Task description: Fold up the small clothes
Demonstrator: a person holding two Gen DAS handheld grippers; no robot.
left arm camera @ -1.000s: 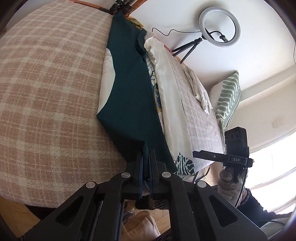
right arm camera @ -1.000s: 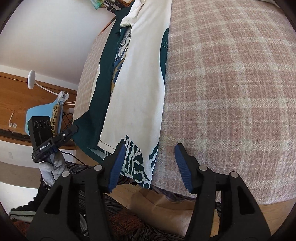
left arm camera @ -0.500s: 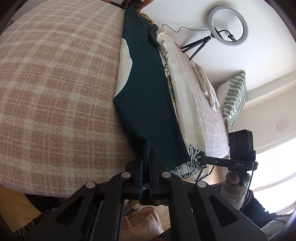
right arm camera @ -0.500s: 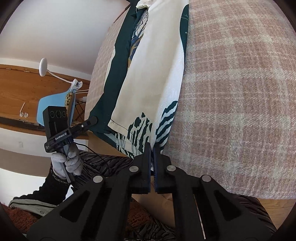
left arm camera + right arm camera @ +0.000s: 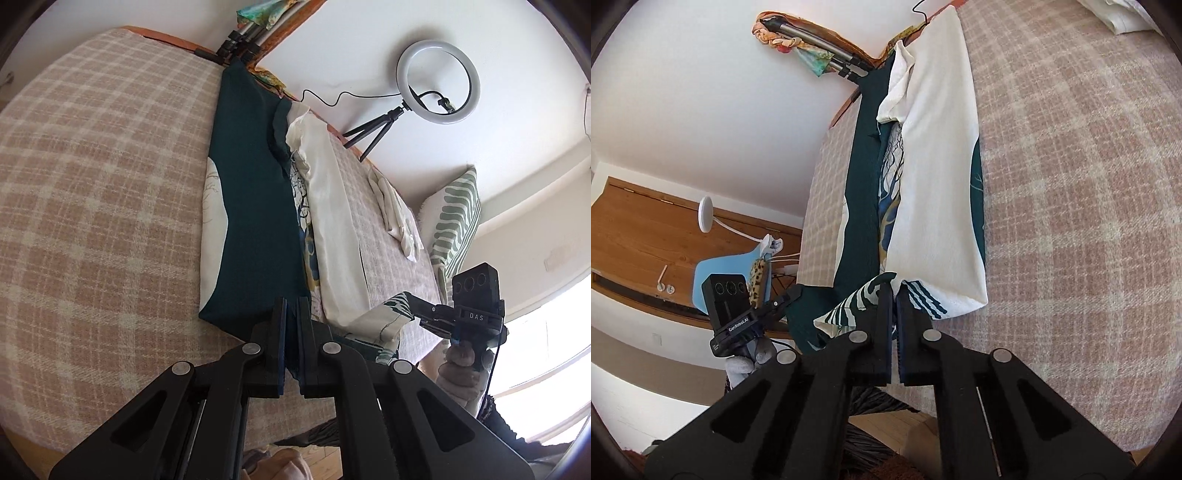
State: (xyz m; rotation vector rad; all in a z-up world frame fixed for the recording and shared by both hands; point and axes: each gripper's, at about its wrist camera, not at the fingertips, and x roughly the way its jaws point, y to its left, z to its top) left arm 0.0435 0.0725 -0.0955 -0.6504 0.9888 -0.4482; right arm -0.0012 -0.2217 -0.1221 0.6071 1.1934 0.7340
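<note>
A dark green and cream garment (image 5: pixel 255 206) lies lengthwise on the pink plaid bed cover (image 5: pixel 92 206), both long sides folded inward. My left gripper (image 5: pixel 292 314) is shut on its green near corner. My right gripper (image 5: pixel 896 295) is shut on the cream, leaf-printed near corner (image 5: pixel 923 299). The garment also shows in the right wrist view (image 5: pixel 934 192). Both near corners are lifted off the bed edge. The right gripper also shows in the left wrist view (image 5: pixel 424 314), and the left gripper shows in the right wrist view (image 5: pixel 792 295).
A white cloth (image 5: pixel 397 214) lies further along the bed near a green-patterned pillow (image 5: pixel 456 225). A ring light on a tripod (image 5: pixel 437 86) stands at the far side. A blue chair (image 5: pixel 731 273) stands beyond the bed edge.
My right gripper went from open to shut on the cream corner. Both grippers have since lifted the garment's near end and carried it up over the bed.
</note>
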